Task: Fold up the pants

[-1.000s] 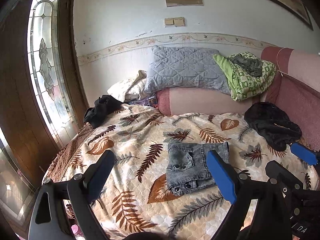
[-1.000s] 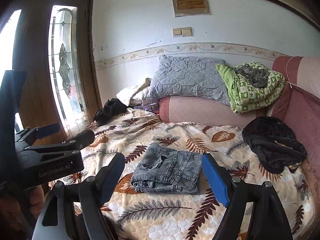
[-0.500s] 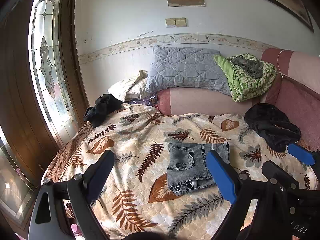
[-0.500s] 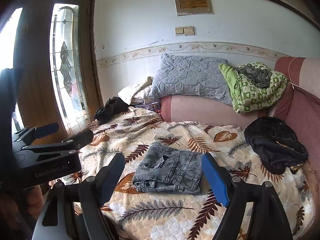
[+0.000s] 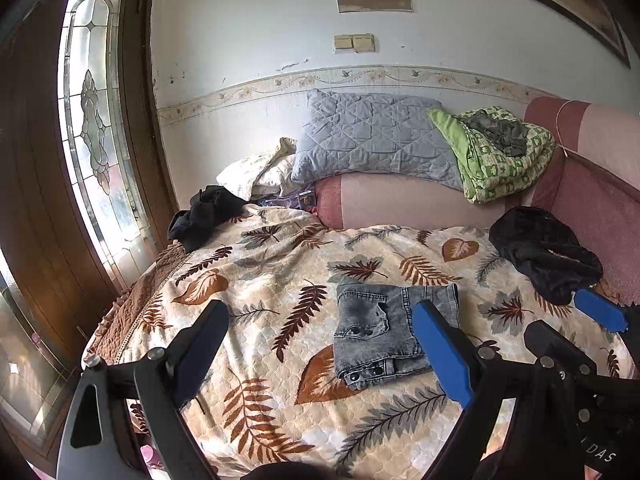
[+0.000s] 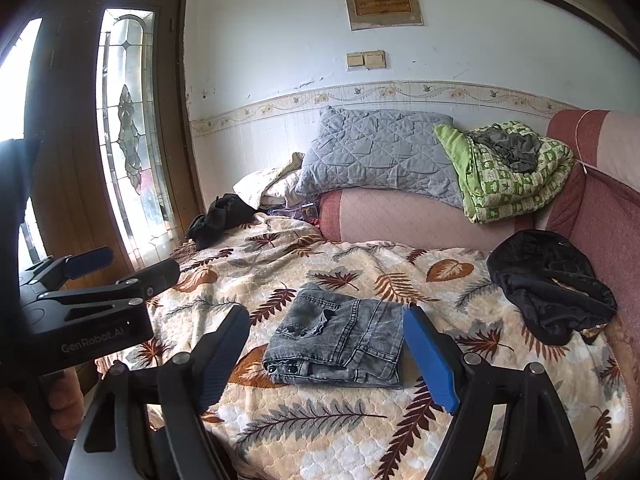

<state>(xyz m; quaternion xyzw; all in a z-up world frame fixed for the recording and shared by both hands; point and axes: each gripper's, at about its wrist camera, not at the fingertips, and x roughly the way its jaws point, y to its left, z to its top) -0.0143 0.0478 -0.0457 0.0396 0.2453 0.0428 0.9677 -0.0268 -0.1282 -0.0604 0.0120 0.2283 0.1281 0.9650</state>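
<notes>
Folded into a compact rectangle, the grey denim pants [image 5: 380, 328] [image 6: 340, 344] lie in the middle of the leaf-patterned bedspread [image 5: 248, 272] [image 6: 400, 432]. My left gripper [image 5: 320, 308] hovers in front of them, open and holding nothing, its blue finger overlapping their right edge in the left wrist view. My right gripper [image 6: 326, 316] is open and empty too, hanging short of the pants. Each gripper shows at the edge of the other's view: the right gripper [image 5: 576, 324] at the right, the left gripper [image 6: 128, 266] at the left, held by a hand.
A black garment [image 5: 544, 256] lies at the bed's right side and another black garment [image 5: 208, 212] at the far left corner. A grey pillow [image 5: 372, 136] and a green blanket [image 5: 500, 152] rest on the pink padded back. A glazed wooden door [image 5: 92, 120] stands left.
</notes>
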